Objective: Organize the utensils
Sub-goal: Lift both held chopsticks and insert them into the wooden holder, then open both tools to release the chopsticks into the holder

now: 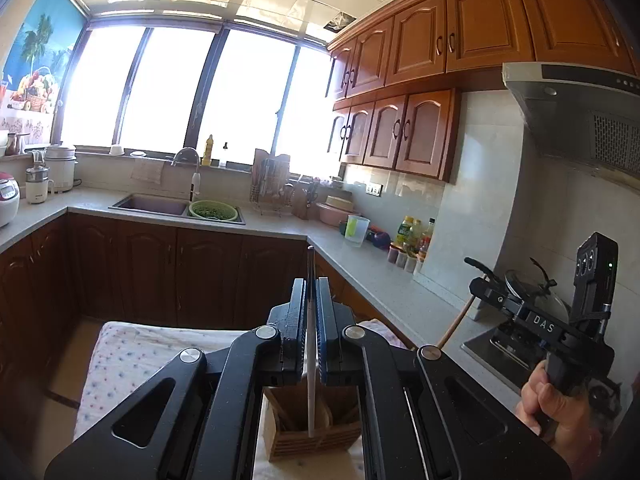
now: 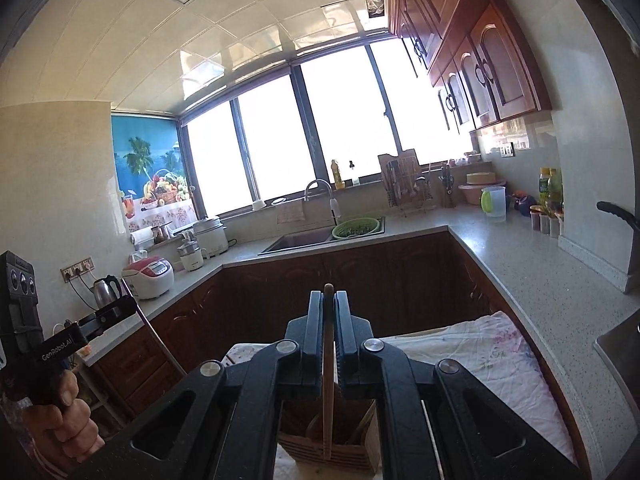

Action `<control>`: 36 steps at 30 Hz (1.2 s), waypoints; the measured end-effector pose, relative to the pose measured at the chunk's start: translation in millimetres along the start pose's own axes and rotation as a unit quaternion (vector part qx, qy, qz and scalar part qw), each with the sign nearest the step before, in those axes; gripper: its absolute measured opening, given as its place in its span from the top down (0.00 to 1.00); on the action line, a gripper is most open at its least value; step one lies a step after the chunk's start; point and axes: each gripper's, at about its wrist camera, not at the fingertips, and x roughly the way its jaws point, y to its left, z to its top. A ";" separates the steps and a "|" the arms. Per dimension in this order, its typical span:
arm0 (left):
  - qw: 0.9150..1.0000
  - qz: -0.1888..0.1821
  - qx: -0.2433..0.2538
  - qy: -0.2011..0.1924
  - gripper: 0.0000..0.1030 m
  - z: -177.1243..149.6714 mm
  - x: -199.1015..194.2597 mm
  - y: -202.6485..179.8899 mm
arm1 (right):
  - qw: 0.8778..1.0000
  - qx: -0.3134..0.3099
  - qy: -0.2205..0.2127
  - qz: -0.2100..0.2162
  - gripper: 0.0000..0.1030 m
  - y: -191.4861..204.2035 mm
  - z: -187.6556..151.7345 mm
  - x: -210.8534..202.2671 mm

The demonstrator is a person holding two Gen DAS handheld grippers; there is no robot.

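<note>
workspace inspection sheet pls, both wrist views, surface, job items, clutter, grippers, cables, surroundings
surface: floral cloth covers the table beside the speckled counter.
job's things: wooden utensil holder below both grippers; white-handled utensil and wooden utensil each reach down into it.
clutter: green colander at the sink, measuring jug, bottles, rice cooker, kettle.
grippers: left gripper shut on the white-handled utensil; right gripper shut on the wooden utensil.
cables: cord from wall socket toward the kettle.
surroundings: bright windows, wooden cabinets, range hood.
</note>
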 end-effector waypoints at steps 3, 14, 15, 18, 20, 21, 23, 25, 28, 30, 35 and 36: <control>1.000 0.011 -0.009 0.003 0.97 -3.1 26.3 7.5 | 1.000 0.000 0.000 -0.010 0.95 -4.4 2.5 20.5; 0.997 0.041 -0.060 0.034 0.97 -68.1 71.1 34.0 | 0.999 0.005 0.025 -0.031 0.95 -14.9 -54.9 57.2; 0.996 0.042 -0.063 0.035 0.97 -73.0 71.5 35.6 | 0.999 0.008 0.028 -0.030 0.95 -15.9 -60.4 58.6; 0.996 0.048 -0.062 0.045 0.97 -84.8 76.0 36.1 | 0.998 0.016 0.043 -0.031 0.95 -18.8 -73.4 64.5; 0.995 0.050 -0.060 0.054 0.97 -92.9 78.4 37.5 | 0.998 0.020 0.051 -0.034 0.95 -21.0 -79.6 68.2; 0.995 0.051 -0.060 0.058 0.97 -96.7 79.8 37.6 | 0.998 0.022 0.055 -0.035 0.95 -22.3 -82.2 70.0; 0.995 0.051 -0.061 0.068 0.97 -103.9 82.3 39.5 | 0.997 0.024 0.062 -0.036 0.95 -23.2 -86.4 72.0; 0.994 0.053 -0.060 0.076 0.97 -110.2 85.7 40.3 | 0.997 0.019 0.058 -0.040 0.95 -23.1 -85.3 70.0; 0.993 0.053 -0.061 0.090 0.96 -117.1 91.6 42.2 | 0.997 0.018 0.062 -0.041 0.95 -23.6 -83.3 70.2; 0.992 0.054 -0.062 0.096 0.96 -120.6 94.1 43.4 | 0.997 0.017 0.064 -0.043 0.95 -23.1 -81.7 71.3; 0.992 0.058 -0.059 0.097 0.96 -122.0 94.8 42.1 | 0.997 0.020 0.065 -0.046 0.95 -23.4 -82.1 71.4; 0.992 0.058 -0.058 0.098 0.96 -121.8 94.9 42.1 | 0.997 0.020 0.066 -0.047 0.95 -23.4 -82.3 71.3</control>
